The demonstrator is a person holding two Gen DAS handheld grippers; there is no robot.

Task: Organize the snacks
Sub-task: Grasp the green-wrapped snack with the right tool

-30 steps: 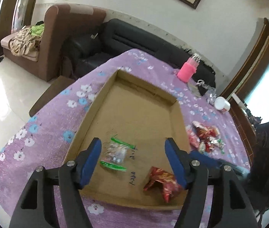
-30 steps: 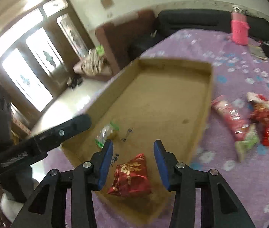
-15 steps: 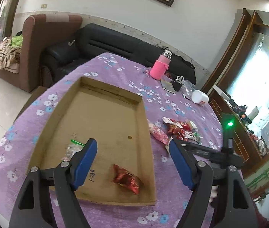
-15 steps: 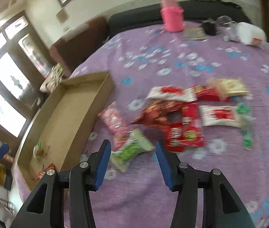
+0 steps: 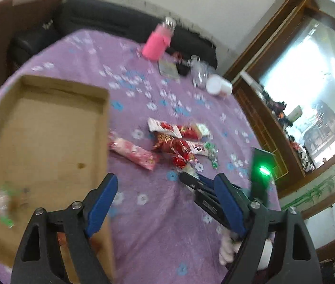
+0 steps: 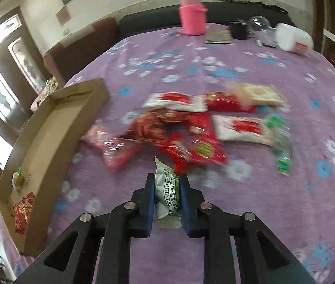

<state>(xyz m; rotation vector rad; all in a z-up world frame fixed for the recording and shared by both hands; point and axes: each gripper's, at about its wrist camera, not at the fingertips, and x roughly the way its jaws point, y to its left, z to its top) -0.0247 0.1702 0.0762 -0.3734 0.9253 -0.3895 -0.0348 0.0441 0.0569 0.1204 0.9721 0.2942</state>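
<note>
My right gripper (image 6: 166,184) is shut on a white and green snack packet (image 6: 167,187), just in front of a pile of red, pink and white snack packets (image 6: 191,127) on the purple flowered tablecloth. The pile also shows in the left wrist view (image 5: 174,142). A shallow cardboard tray (image 6: 49,127) lies at the left and holds a red packet (image 6: 23,210) and a small clear bag (image 6: 17,177). My left gripper (image 5: 167,203) is open and empty above the cloth, by the tray's right wall (image 5: 106,127). The right gripper (image 5: 200,187) shows beyond it.
A pink bottle (image 6: 192,16), a black cup (image 6: 238,29), a glass jar (image 6: 260,27) and a white tub (image 6: 293,37) stand at the table's far edge. Sofas sit behind the table. A wooden cabinet (image 5: 274,118) stands at the right.
My right gripper has closed on the white and green packet by the pile. My left gripper has swung right, from over the tray to over the cloth, and stays open.
</note>
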